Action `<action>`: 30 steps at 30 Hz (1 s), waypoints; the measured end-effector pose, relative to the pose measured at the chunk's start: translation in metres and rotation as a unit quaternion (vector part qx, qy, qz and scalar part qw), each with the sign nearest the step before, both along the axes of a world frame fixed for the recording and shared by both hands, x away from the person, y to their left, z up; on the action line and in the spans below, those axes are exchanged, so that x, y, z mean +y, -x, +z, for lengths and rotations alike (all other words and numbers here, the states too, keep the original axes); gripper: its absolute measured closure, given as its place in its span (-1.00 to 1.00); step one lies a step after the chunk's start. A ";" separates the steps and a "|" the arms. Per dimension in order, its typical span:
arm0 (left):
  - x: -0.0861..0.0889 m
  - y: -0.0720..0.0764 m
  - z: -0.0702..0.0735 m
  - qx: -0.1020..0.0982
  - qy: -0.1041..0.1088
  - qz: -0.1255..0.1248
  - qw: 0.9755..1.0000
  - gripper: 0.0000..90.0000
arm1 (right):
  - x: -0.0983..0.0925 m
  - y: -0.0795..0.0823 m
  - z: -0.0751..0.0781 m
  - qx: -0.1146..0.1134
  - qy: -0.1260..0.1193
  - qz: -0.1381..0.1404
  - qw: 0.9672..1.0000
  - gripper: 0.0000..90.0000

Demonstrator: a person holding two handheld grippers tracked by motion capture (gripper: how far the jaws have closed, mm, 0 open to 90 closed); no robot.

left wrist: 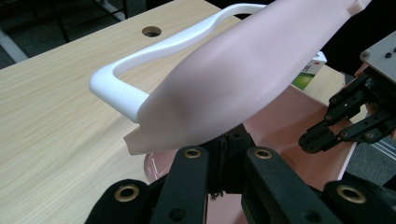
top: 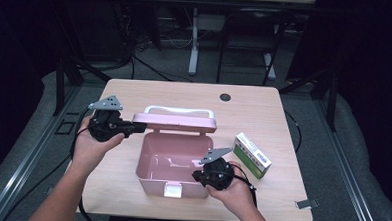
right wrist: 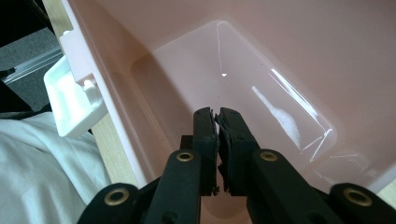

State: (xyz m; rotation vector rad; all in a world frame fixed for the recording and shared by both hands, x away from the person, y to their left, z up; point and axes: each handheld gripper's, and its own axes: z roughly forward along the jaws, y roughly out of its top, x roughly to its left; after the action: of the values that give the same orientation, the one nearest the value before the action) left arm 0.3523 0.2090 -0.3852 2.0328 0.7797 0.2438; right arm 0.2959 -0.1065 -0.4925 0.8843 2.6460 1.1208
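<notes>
A pink plastic box (top: 153, 184) stands open in the middle of the table, its inside (right wrist: 261, 70) bare. Its lid (top: 176, 122) with a white handle (top: 179, 110) stands raised at the back. My left gripper (top: 139, 128) is at the lid's left end, jaws shut. In the left gripper view the lid (left wrist: 243, 79) lies over the tips of the left gripper (left wrist: 229, 139), so contact is unclear. My right gripper (top: 197, 176) hangs just inside the box's front right corner. In its own view the right gripper (right wrist: 218, 113) is shut with nothing between the pads.
A green and white carton (top: 252, 154) lies on the table right of the box. The white latch (top: 173, 190) hangs on the box's front wall. A cable hole (top: 225, 97) sits near the far edge and a small metal clip (top: 307, 204) at the near right corner.
</notes>
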 end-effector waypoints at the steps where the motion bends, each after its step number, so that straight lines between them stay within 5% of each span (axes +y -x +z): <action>1: 0.000 0.000 0.000 -0.001 0.000 0.000 1.000 0.99 | 0.000 0.000 0.000 0.000 0.001 0.000 1.000 0.90; 30: 0.005 -0.027 -0.006 0.000 -0.013 0.043 0.999 0.98 | -0.002 0.000 0.000 0.004 0.002 -0.013 1.000 0.82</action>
State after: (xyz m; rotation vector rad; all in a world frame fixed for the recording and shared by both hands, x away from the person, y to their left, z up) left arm 0.3794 0.2141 -0.3912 2.0259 0.8689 0.3026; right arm 0.2955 -0.1083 -0.4922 0.9227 2.6347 1.1068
